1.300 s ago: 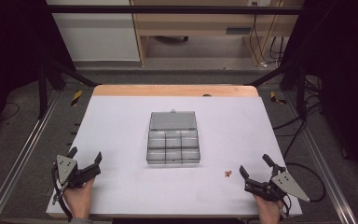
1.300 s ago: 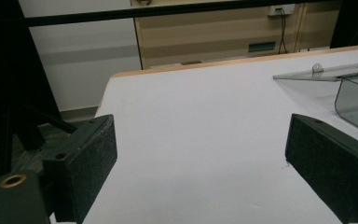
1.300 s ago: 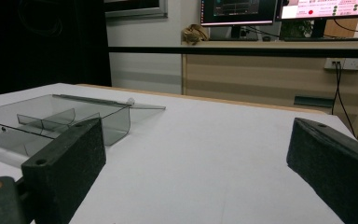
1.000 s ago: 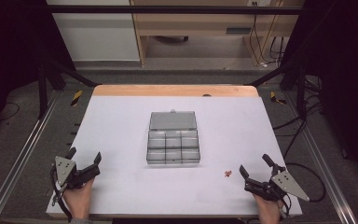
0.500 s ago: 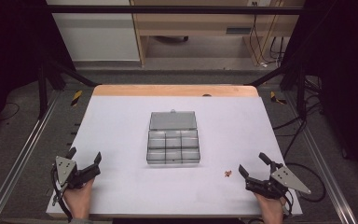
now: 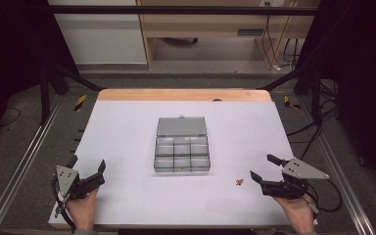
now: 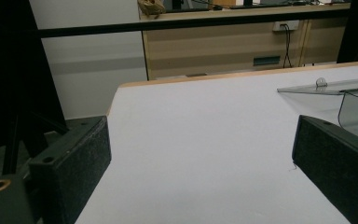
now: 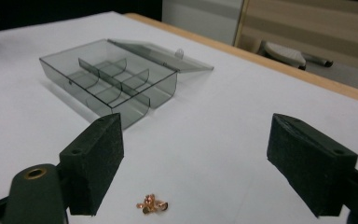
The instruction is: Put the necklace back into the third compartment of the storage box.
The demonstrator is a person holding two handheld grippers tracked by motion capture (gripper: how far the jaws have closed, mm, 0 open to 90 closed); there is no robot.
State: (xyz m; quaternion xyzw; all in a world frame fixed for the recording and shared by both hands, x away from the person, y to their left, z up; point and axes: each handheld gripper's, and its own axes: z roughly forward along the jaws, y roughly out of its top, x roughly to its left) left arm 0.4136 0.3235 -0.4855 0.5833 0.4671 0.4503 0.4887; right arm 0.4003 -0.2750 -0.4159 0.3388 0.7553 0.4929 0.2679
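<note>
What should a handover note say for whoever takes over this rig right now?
Left gripper: open, holding nothing, at the near left of the table.
Right gripper: open, jaws just closing a little, nothing between them.
Copper rivets: a small heap on the table just ahead of the right gripper.
Compartment box: mid-table, lid open, compartments look empty.
Done: box opened.
Left: probably pick up the rivets and put them in the box.
</note>
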